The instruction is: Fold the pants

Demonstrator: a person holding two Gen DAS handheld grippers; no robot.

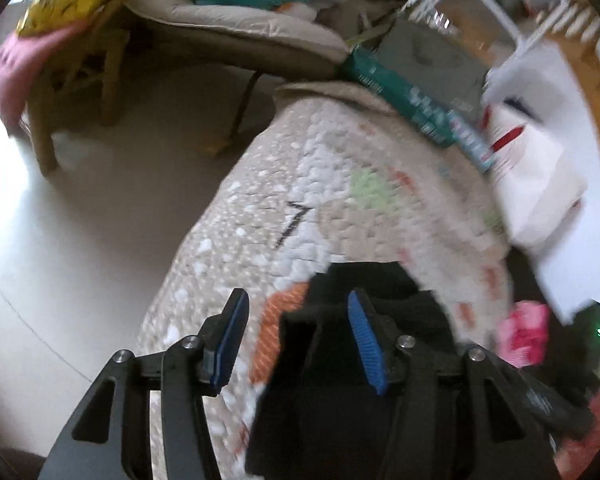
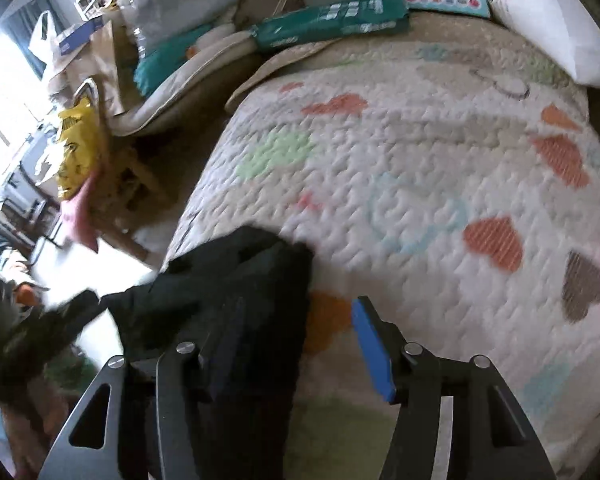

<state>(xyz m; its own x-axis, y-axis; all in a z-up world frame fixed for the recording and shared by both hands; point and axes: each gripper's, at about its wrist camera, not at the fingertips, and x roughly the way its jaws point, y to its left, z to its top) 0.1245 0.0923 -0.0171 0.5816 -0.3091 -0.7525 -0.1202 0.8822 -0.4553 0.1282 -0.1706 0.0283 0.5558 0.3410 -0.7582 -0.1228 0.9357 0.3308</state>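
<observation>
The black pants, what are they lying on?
The black pants rest on a quilted bedspread printed with coloured hearts. An orange heart peeks out beside the pants. Whatever pattern lies directly beneath them is hidden by the cloth.

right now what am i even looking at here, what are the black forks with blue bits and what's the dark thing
Those black forks are two hand-held grippers; a person carries one in each hand, with a fisheye camera on each looking along its blue-padded fingers. One picture comes from the left gripper, the other from the right gripper. Both sets of jaws stand apart, so neither is clamped on anything. Below them is a quilted white bed cover with coloured hearts. The dark thing is the black fabric pants, which lie crumpled near the bed's edge and trail off it; the blur hides finer detail. A long teal packet lies at the far end.
</observation>
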